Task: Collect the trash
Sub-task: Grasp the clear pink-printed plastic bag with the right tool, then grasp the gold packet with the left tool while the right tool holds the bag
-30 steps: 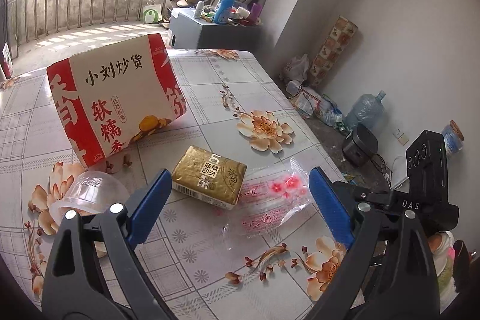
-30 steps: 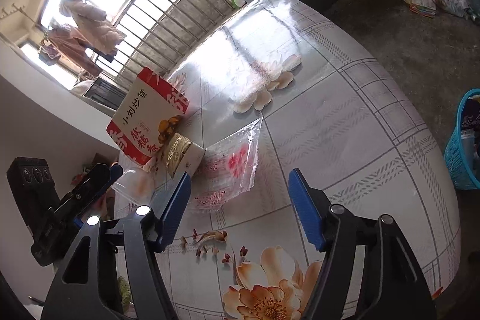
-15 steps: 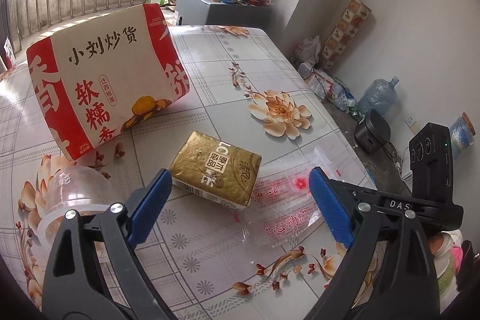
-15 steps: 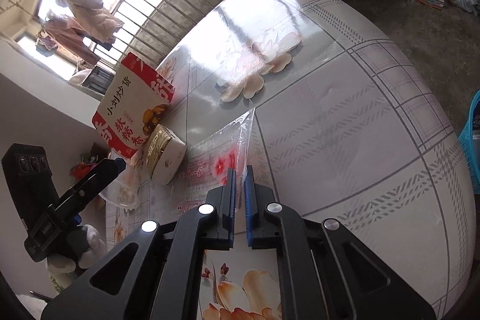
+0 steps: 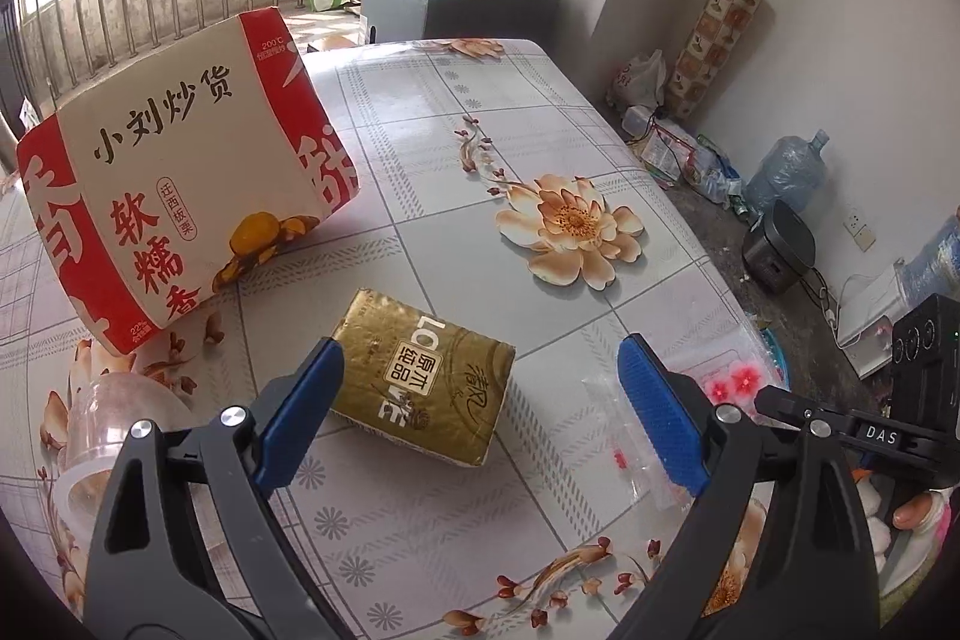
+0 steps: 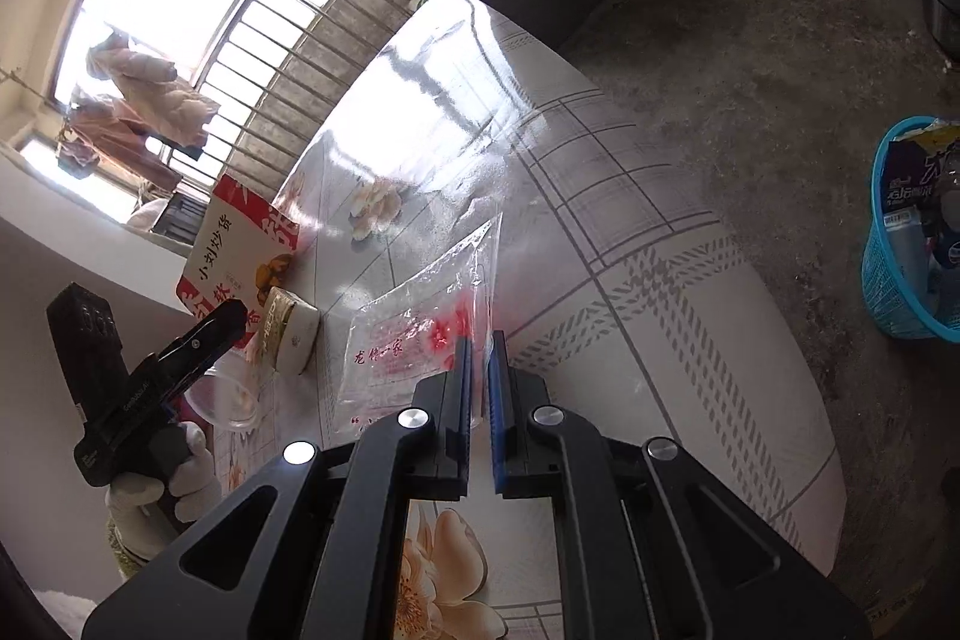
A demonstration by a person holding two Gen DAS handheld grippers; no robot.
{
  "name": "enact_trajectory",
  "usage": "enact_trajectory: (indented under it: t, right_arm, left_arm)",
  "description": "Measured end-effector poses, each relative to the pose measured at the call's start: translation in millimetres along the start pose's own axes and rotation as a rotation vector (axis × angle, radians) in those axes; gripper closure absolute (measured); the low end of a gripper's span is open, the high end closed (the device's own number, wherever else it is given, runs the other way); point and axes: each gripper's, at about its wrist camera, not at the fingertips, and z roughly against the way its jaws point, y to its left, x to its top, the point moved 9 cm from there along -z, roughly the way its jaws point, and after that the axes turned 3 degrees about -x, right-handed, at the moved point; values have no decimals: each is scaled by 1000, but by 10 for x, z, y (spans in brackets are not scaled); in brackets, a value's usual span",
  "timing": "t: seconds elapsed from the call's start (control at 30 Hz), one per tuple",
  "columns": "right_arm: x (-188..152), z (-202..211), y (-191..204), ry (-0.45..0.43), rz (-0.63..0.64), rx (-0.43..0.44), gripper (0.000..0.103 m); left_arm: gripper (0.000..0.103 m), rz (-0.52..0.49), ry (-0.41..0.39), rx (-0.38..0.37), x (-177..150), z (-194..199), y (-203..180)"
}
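A clear plastic bag with red print hangs from my right gripper, which is shut on its edge just above the table; it also shows in the left wrist view. My left gripper is open, its jaws either side of a gold tissue pack lying on the table. A red and cream paper snack bag stands behind the pack. A clear plastic cup lies on its side at the left.
The floral table drops off to the right. A blue trash basket with rubbish stands on the floor right of the table. A grey cabinet with bottles stands behind the table, and floor clutter lines the wall.
My right gripper has closed on the plastic bag and lifted it off the table. My left gripper has moved forward, closer to the gold pack, still open.
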Motion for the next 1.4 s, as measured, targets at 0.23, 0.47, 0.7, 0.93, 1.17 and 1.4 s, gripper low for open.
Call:
enact_trajectory:
  t: [0.23,0.47,0.7,0.93,1.17,1.4]
  right_arm:
    - [23,35,-64,-20,-4,6,97]
    - [50,170,-252,-39,-15,-12,97]
    - [-36,310,-427,-42,-23,-50,97]
    - [-66,346,-473,-47,-38,-44,97]
    - [-78,321,-444,-47,-28,-45,97]
    - [-80,329,-440,-59,-35,-35,97]
  left_arm:
    - [15,-5,51,144,75,-361,217]
    - [15,-64,96,72,-121,-384,-20]
    - [15,-214,118,10,-522,-235,-440]
    - [15,-111,129,-1,-560,-203,-340]
    - [20,-39,121,11,-412,-268,-289]
    - [22,-62,113,28,-378,-299,-311]
